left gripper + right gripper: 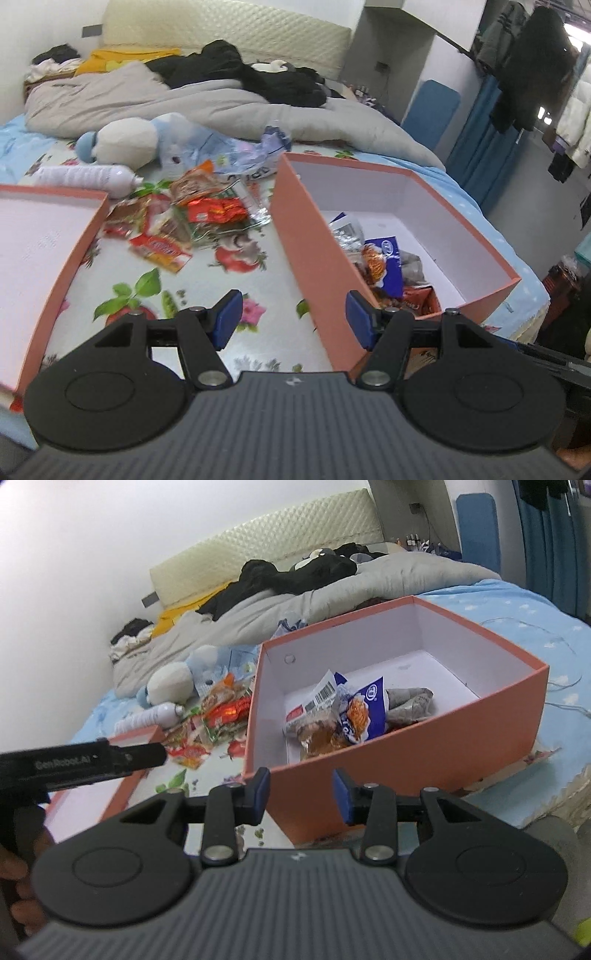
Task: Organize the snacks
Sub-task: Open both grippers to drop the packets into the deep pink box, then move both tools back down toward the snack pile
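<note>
Just now both tongs gape wide and hold nothing: the left tongs point(291, 319) hang over the bed point(273, 280) beside the box point(314, 236), the right tongs point(301, 794) at its near corner. Some snacks point(343, 716) lie inside; a loose pile point(192, 221) waits beyond. Seemingly between picks, the next move calls for reaching to that pile and closing on one packet.

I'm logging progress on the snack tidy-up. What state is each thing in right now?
Left gripper: jaws open, empty.
Right gripper: jaws open, empty.
Orange box: open, a few snack packets inside.
Box lid: upturned, nothing in it.
Loose snack packets: piled on the bedsheet, not boxed.
</note>
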The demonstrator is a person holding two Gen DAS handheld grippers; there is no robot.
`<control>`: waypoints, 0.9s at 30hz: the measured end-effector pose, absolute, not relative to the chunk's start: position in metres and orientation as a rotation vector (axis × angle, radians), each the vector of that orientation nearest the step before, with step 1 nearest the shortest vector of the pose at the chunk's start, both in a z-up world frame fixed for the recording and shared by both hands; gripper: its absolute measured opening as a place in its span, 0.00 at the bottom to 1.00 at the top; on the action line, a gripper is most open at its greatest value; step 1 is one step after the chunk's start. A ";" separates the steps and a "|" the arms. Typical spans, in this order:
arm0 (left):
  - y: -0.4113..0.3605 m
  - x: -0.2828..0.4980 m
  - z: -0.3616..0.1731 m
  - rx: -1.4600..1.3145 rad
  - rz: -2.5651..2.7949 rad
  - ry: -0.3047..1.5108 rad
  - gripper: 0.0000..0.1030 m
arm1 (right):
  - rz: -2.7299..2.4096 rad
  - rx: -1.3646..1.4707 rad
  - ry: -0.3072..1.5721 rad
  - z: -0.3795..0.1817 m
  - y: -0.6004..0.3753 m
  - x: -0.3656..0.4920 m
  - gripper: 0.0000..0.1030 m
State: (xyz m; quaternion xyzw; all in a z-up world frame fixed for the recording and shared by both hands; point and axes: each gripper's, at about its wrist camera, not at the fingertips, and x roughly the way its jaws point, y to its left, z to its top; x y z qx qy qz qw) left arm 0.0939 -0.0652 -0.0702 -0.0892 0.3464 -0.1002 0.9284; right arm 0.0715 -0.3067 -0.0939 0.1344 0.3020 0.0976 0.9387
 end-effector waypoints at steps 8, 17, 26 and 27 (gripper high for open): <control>-0.030 0.077 -0.076 -0.199 -0.154 0.733 0.65 | 0.248 0.245 0.635 -0.096 -0.281 0.060 0.40; 0.001 0.082 -0.096 -0.190 -0.125 0.796 0.65 | 0.261 0.196 0.672 -0.107 -0.247 0.063 0.40; 0.025 0.106 -0.128 -0.209 -0.095 0.845 0.66 | 0.245 0.127 0.658 -0.114 -0.203 0.085 0.38; 0.027 0.111 -0.128 -0.220 -0.098 0.844 0.66 | 0.234 0.135 0.652 -0.114 -0.201 0.090 0.38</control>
